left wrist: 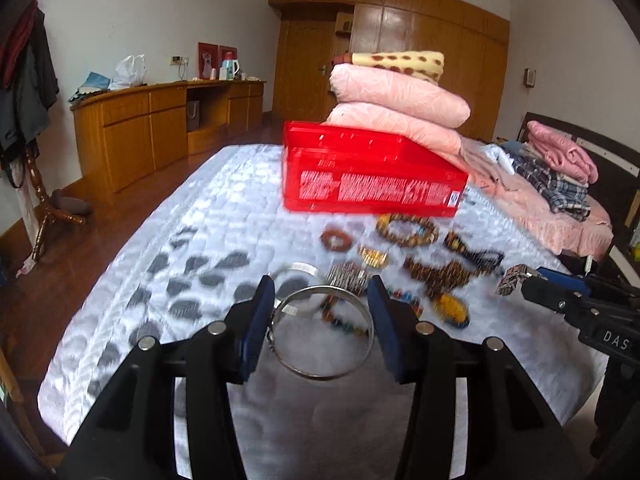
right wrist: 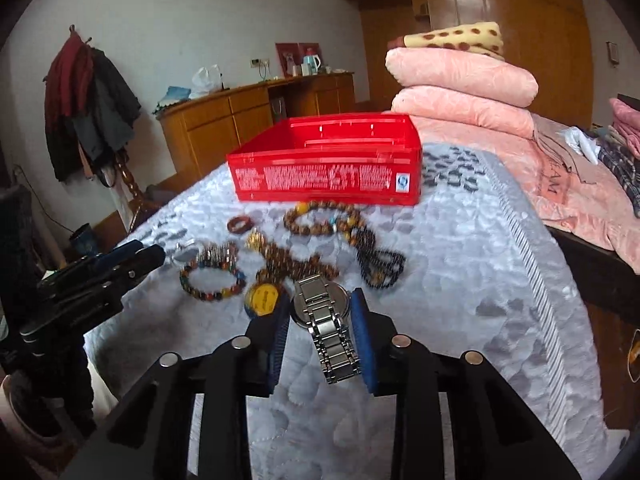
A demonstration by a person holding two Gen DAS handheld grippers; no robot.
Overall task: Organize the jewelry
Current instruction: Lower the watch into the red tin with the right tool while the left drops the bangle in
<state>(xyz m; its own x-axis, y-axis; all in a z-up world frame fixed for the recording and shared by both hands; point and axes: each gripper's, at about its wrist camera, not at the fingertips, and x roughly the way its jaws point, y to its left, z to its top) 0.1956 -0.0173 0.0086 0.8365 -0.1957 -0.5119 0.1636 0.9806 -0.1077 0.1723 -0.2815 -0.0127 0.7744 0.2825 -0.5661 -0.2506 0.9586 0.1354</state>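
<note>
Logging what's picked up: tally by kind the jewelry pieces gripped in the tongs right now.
Silver bangle: 1, in the left tongs
Steel-band watch: 1, in the right tongs
Total: 2

White capital letters "DAS" stand on the black body of the right gripper, seen at the right edge of the left wrist view. The long side wall of the red translucent plastic box, near the far edge of the pale quilted bed cover, carries dense white print, too blurred to read, with a small white-and-blue round logo at its right end. Large letters on the pink fabric cannot be made out.
</note>
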